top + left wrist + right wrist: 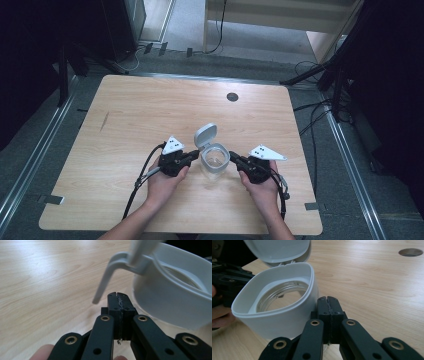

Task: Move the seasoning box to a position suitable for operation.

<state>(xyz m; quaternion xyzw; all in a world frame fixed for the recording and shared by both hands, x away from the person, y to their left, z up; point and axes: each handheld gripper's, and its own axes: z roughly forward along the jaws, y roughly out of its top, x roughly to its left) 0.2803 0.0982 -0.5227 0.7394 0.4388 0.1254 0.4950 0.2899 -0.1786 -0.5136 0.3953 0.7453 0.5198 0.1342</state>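
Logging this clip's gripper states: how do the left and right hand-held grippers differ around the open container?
The left hand-held gripper sits at the container's hinge side beside the raised lid; the right hand-held gripper sits at the opposite, lidless side. Both have jaws shut, gripping nothing, next to the white wall.

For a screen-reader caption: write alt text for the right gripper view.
A white container with its hinged lid flipped open stands on a wooden table, with the right tongs shut and empty just beside its wall. Glass screw threads show inside the container, and the left tongs sit beyond it.
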